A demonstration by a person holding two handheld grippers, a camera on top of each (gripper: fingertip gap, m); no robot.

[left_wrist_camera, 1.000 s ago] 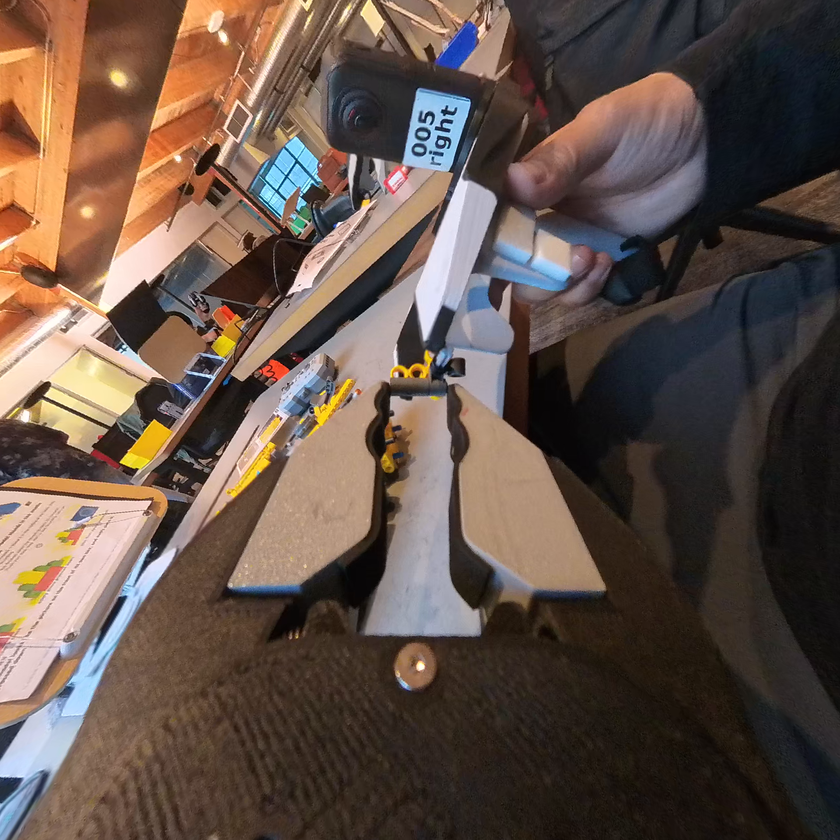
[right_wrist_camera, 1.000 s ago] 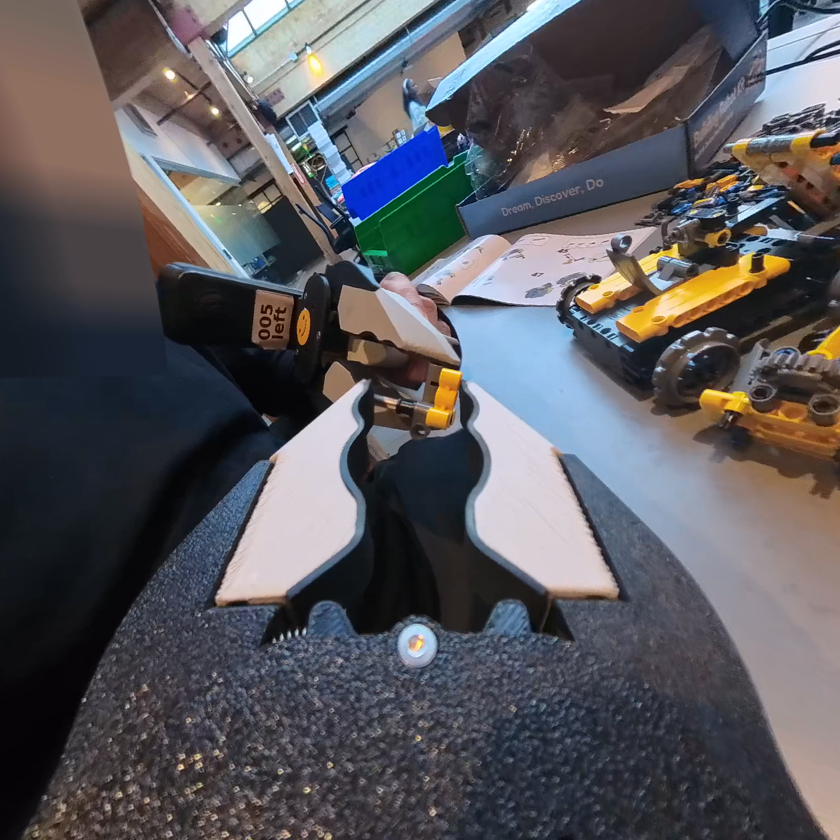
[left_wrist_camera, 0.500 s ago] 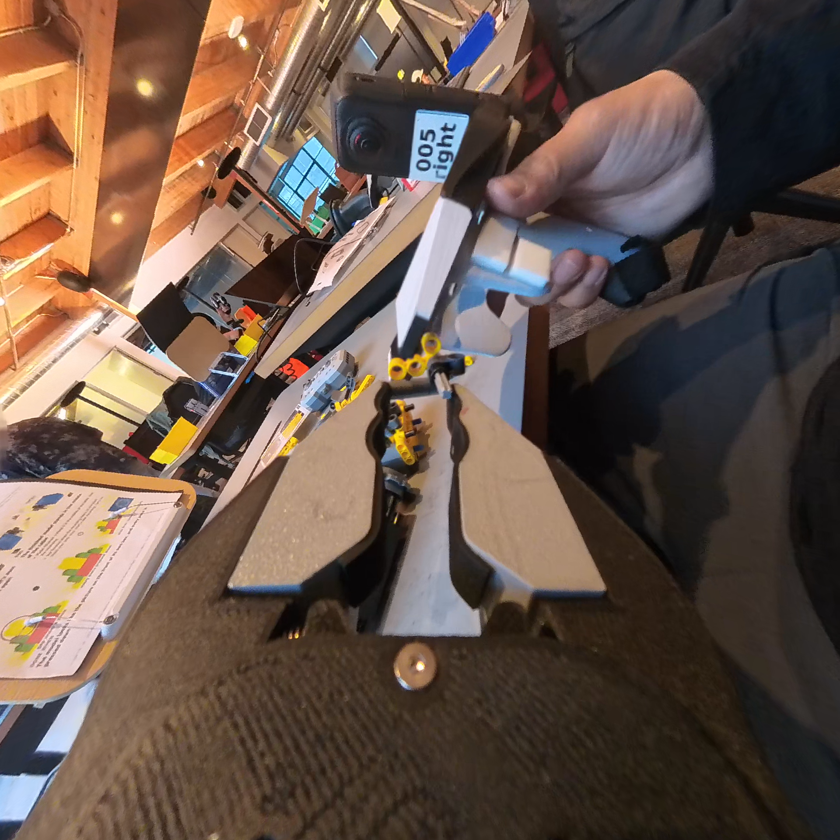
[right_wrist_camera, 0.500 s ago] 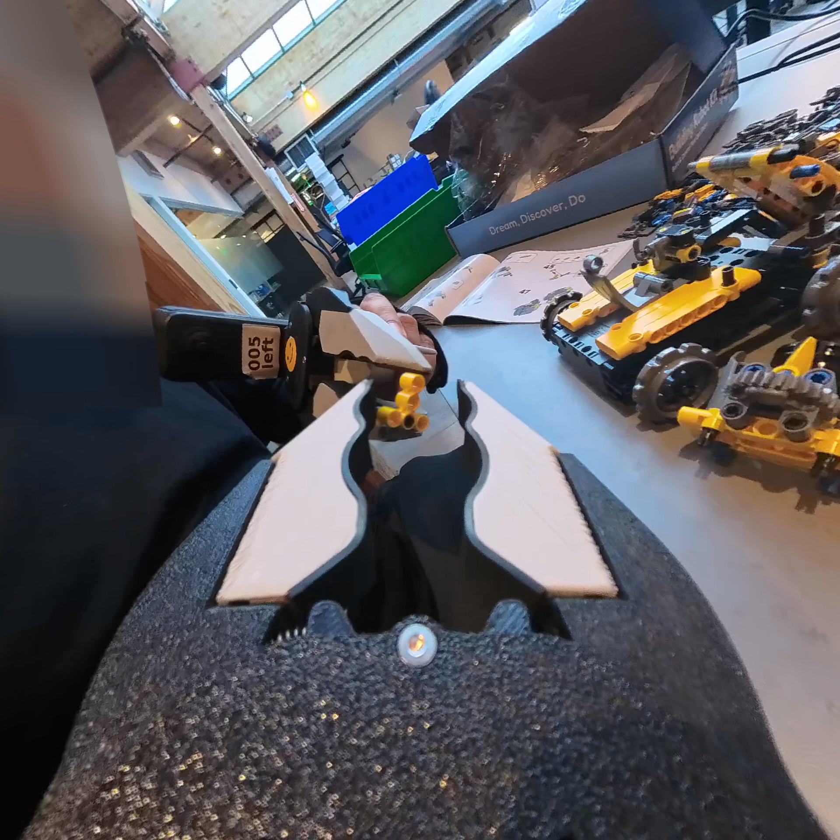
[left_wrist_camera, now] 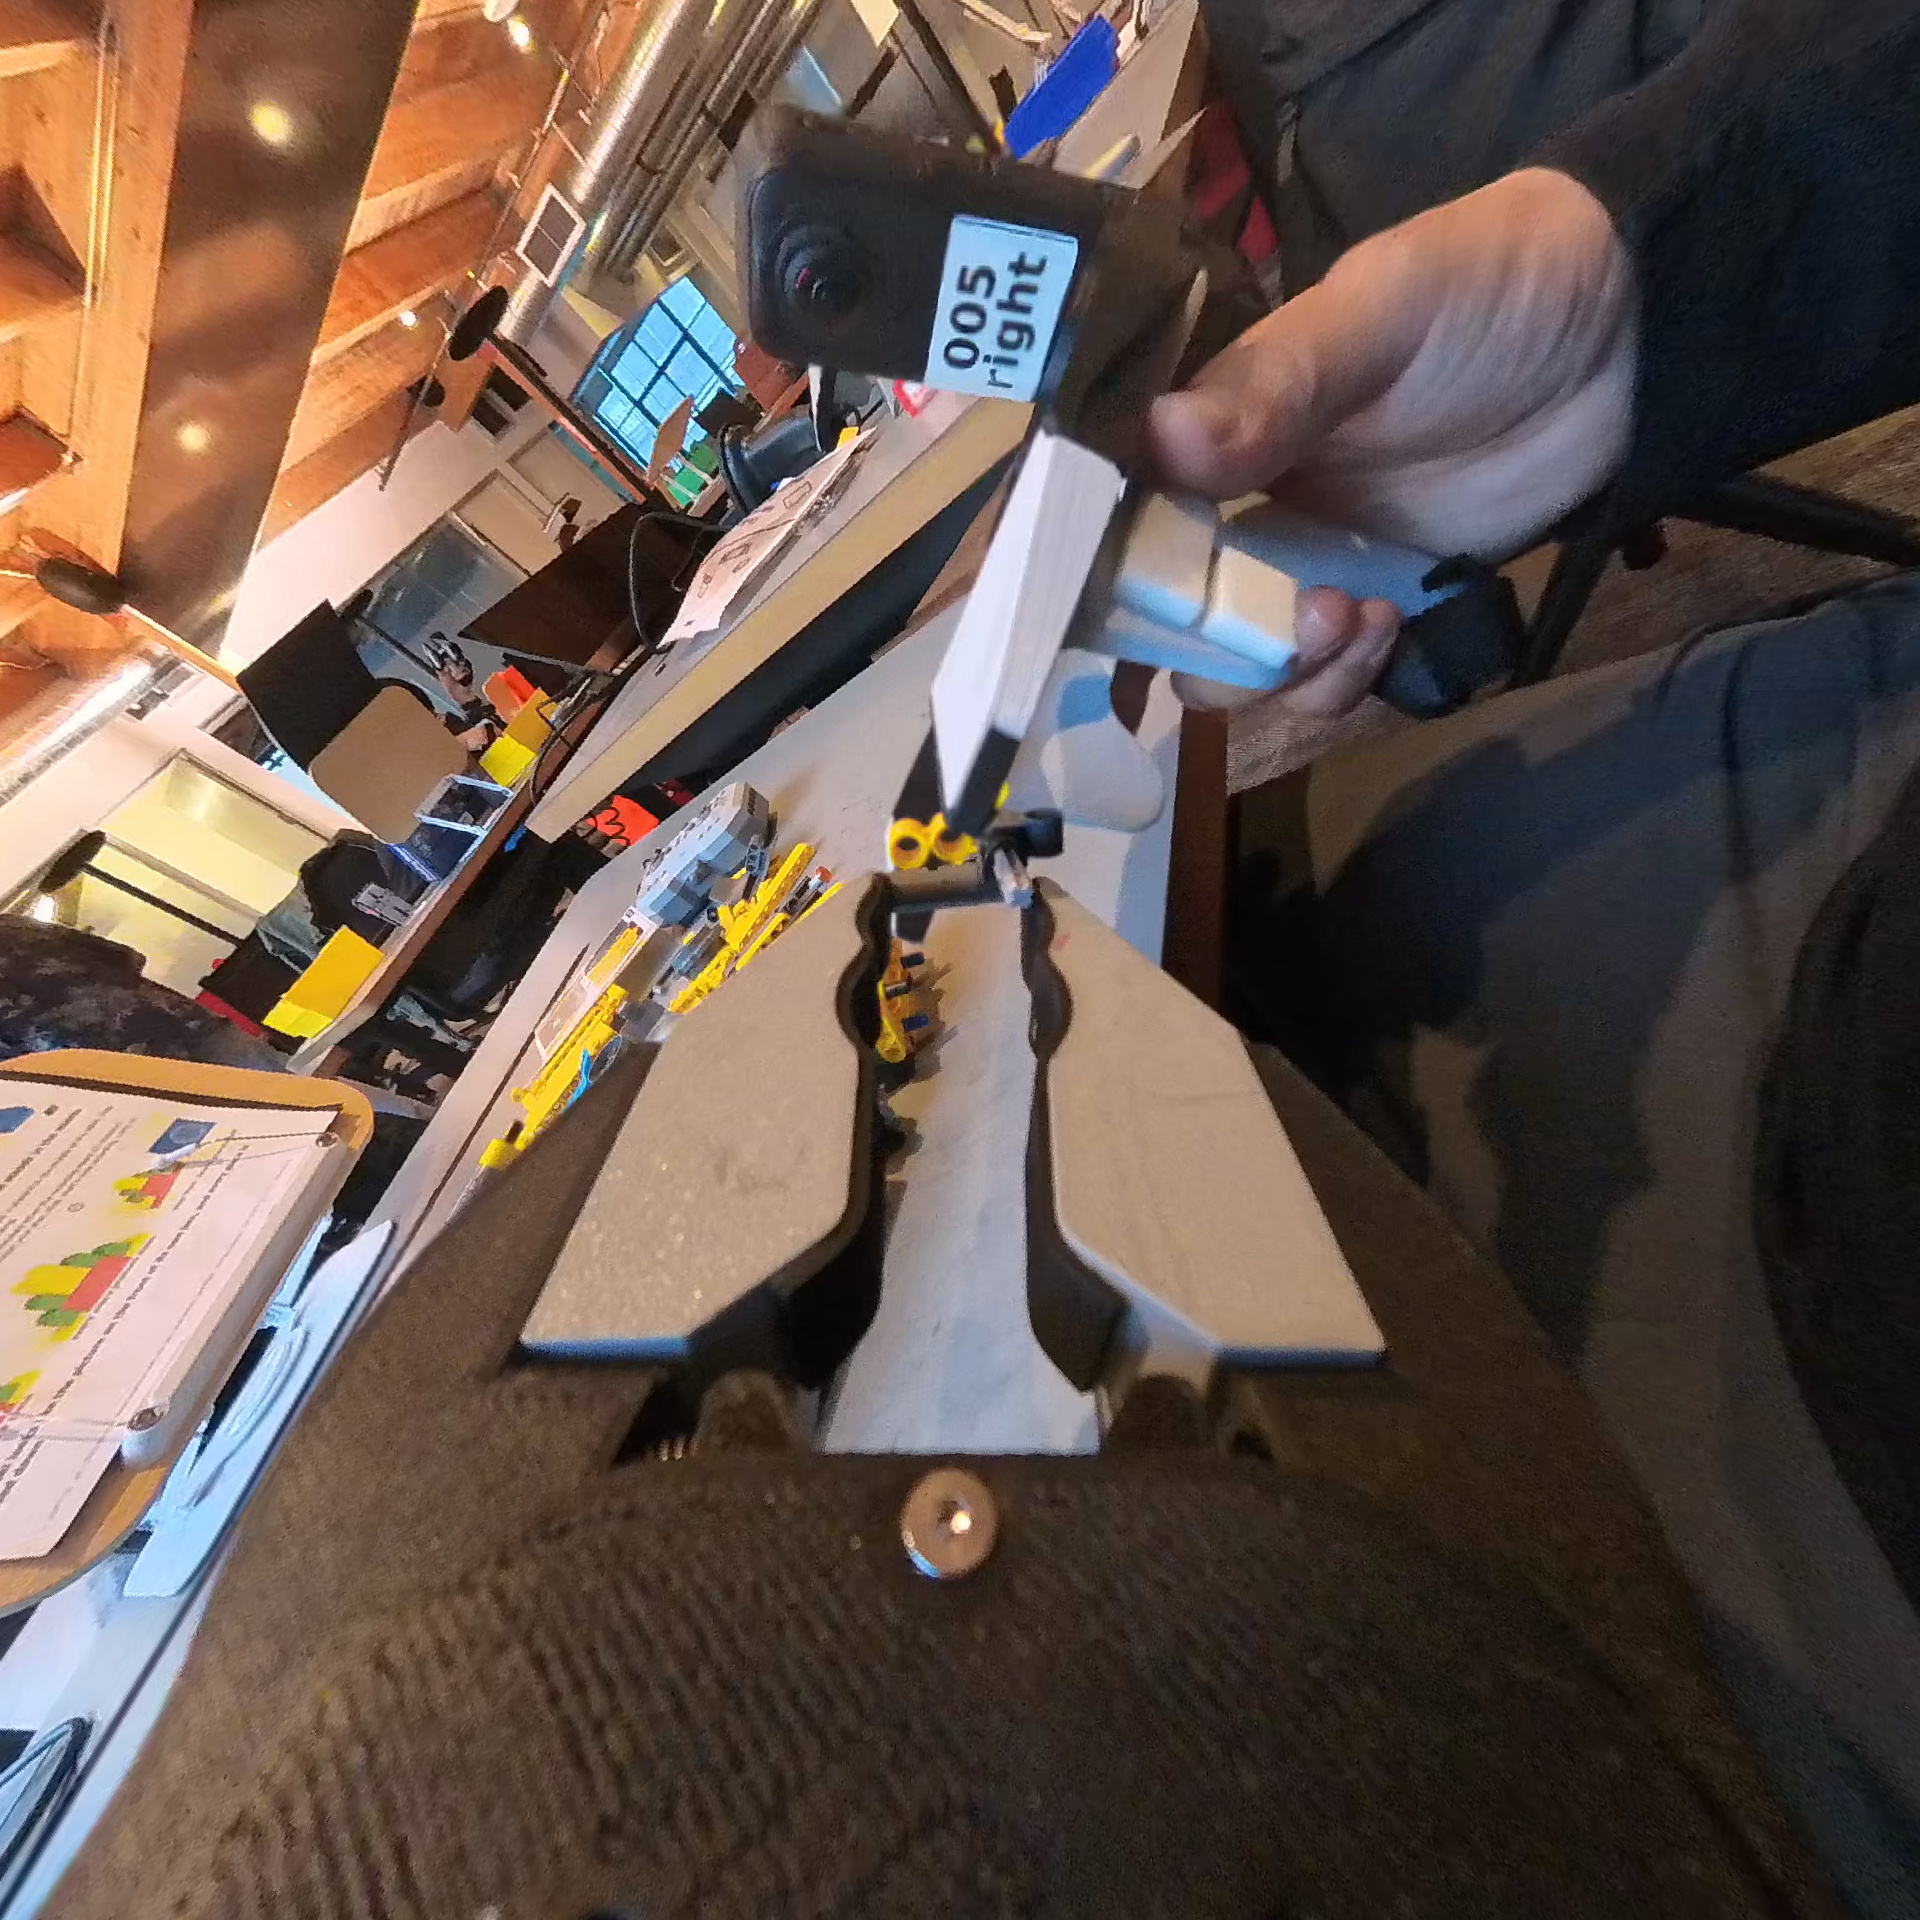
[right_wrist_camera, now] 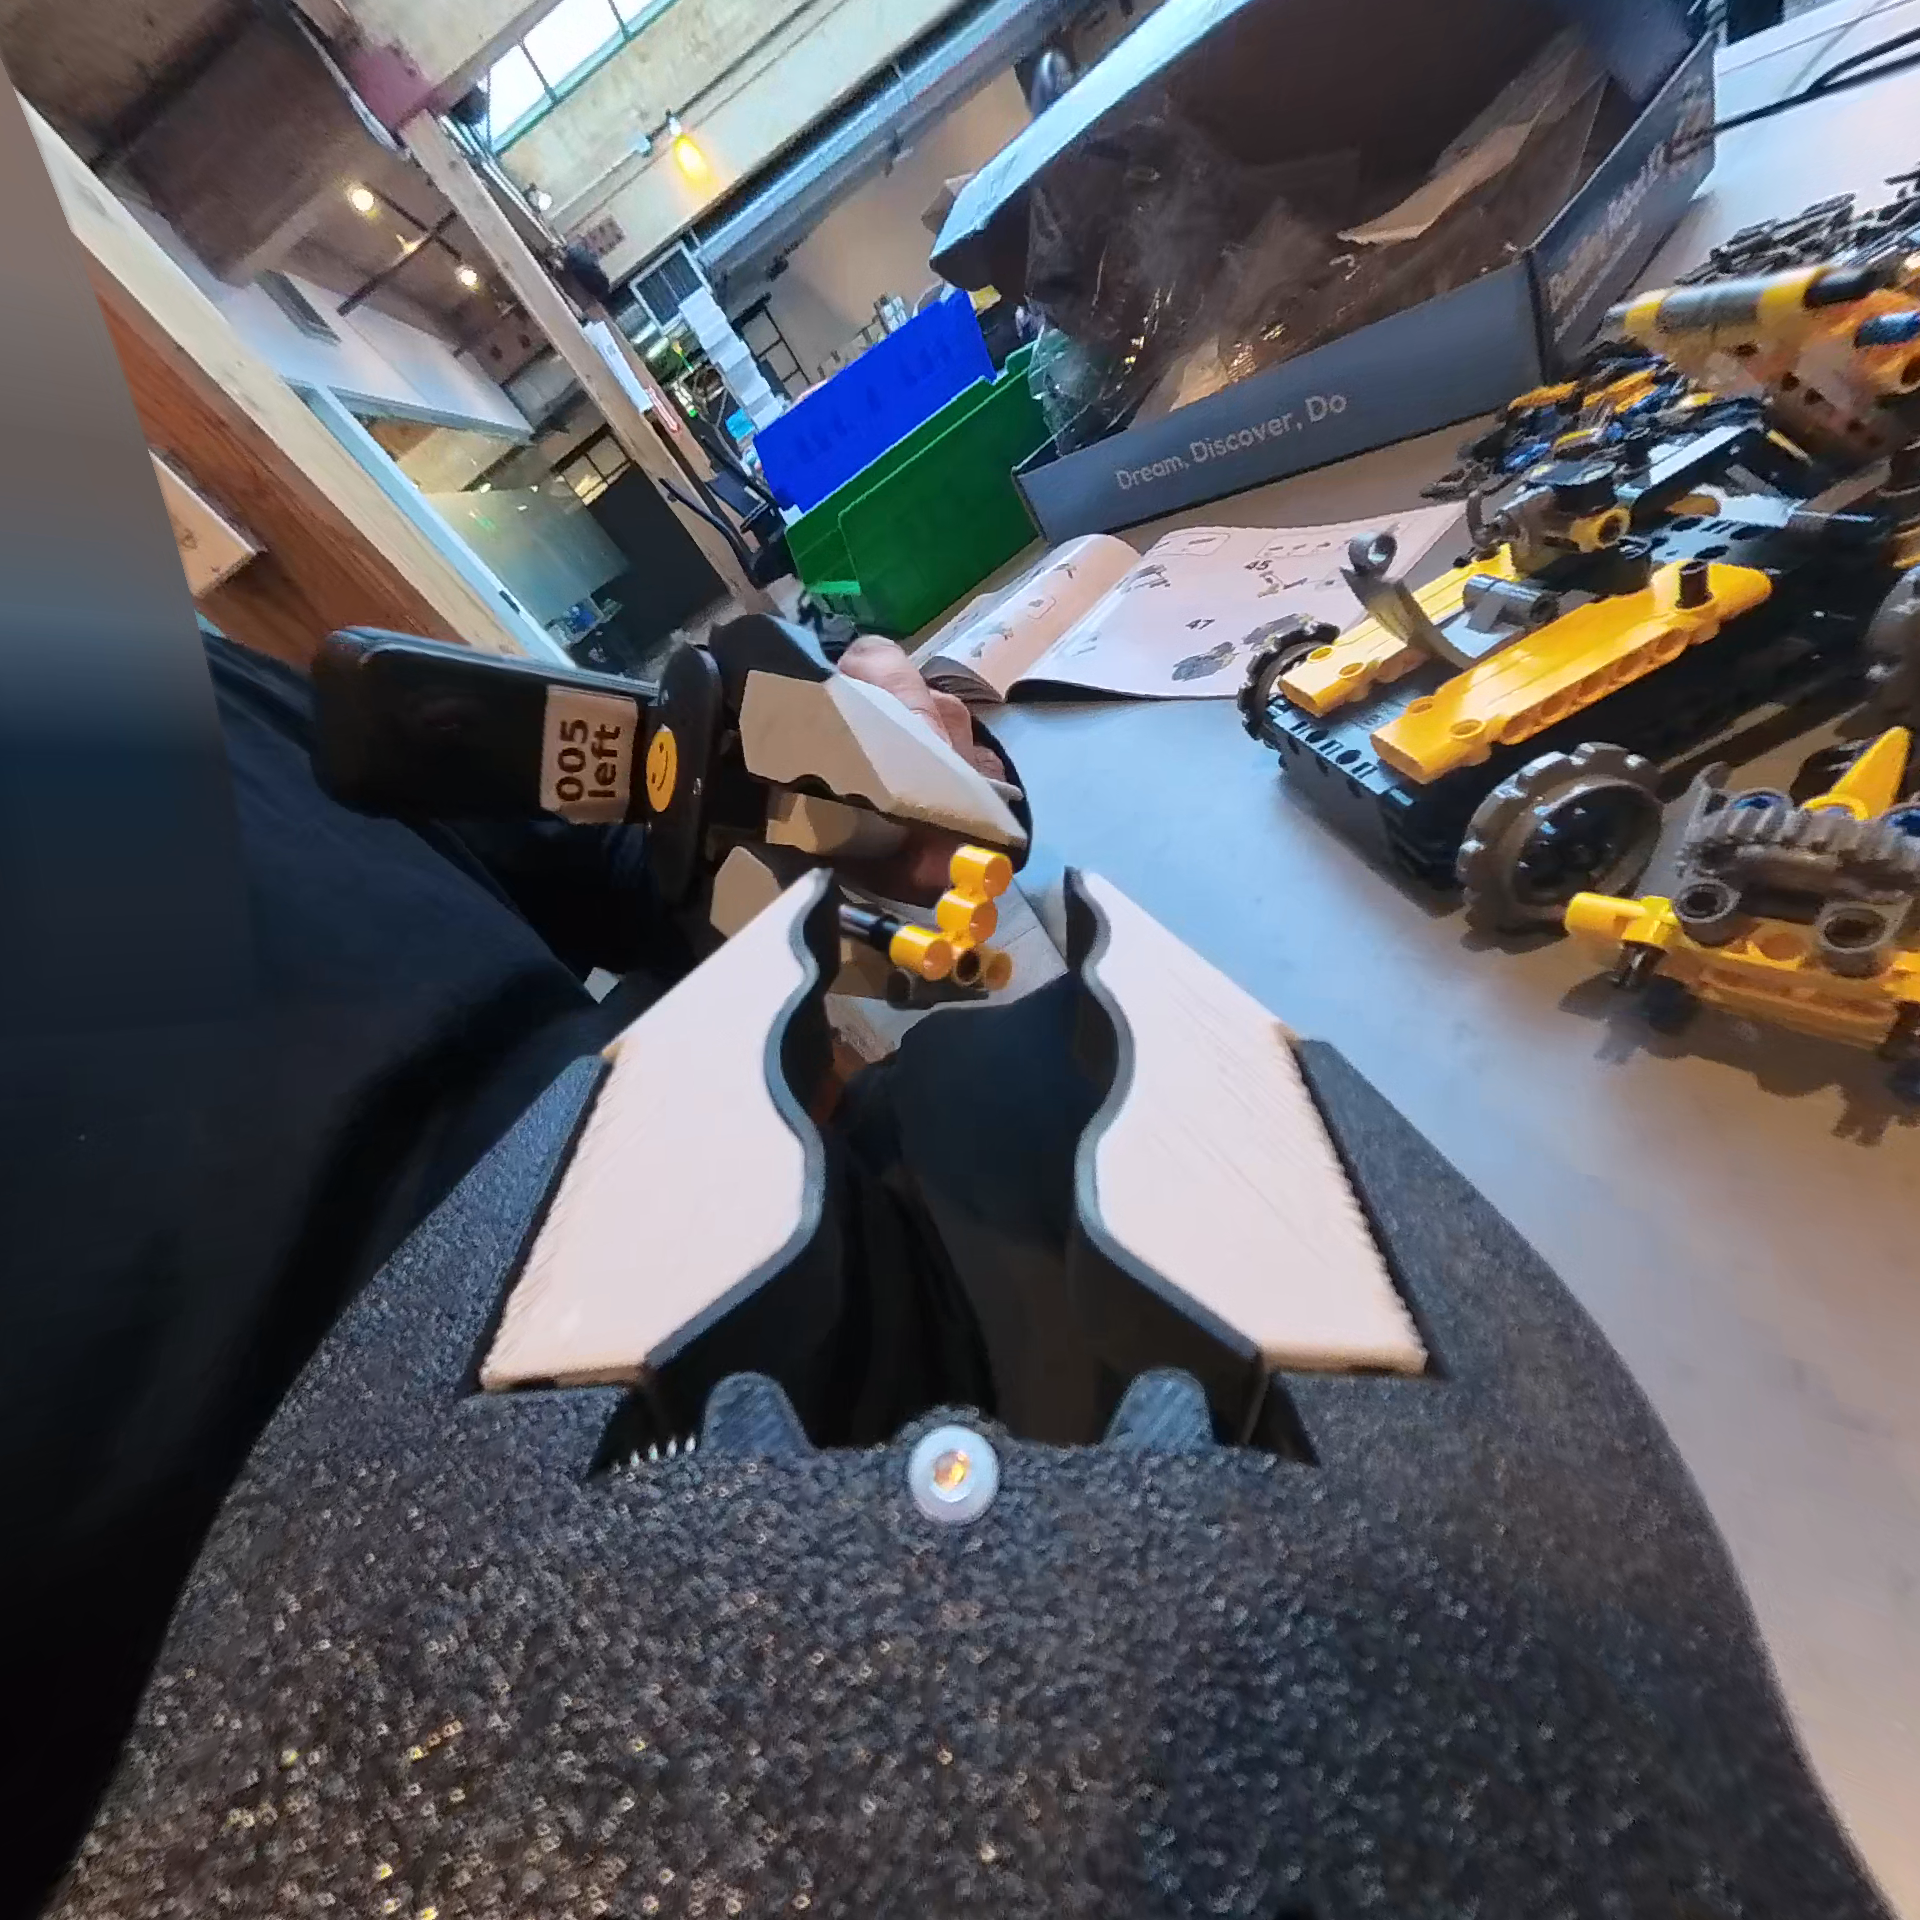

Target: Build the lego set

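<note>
My left gripper (left_wrist_camera: 961, 899) is shut on a small brick assembly, with its grey pin (left_wrist_camera: 951, 888) lying across the fingertips. The assembly's yellow connector with round holes (right_wrist_camera: 956, 920) sticks out beyond them and also shows in the left wrist view (left_wrist_camera: 920, 840). My right gripper (right_wrist_camera: 951, 888) is open, and its fingertips straddle the yellow connector with gaps on both sides. In the left wrist view the right gripper (left_wrist_camera: 997, 805) comes down from above, held by a hand (left_wrist_camera: 1403, 395). In the right wrist view the left gripper (right_wrist_camera: 997, 831) reaches in from the left.
A grey table (right_wrist_camera: 1351, 1195) carries a yellow and black brick vehicle (right_wrist_camera: 1507, 748), a smaller yellow and grey assembly (right_wrist_camera: 1766, 935), an open instruction booklet (right_wrist_camera: 1174, 613) and a dark cardboard box (right_wrist_camera: 1299, 343). A picture sheet on a wooden board (left_wrist_camera: 125, 1247) is at the left. The grippers are tip to tip, or close to it.
The yellow connector has turned, so its holes now face the right wrist camera. The right gripper lifted a little, then came back down close to the left fingertips.
</note>
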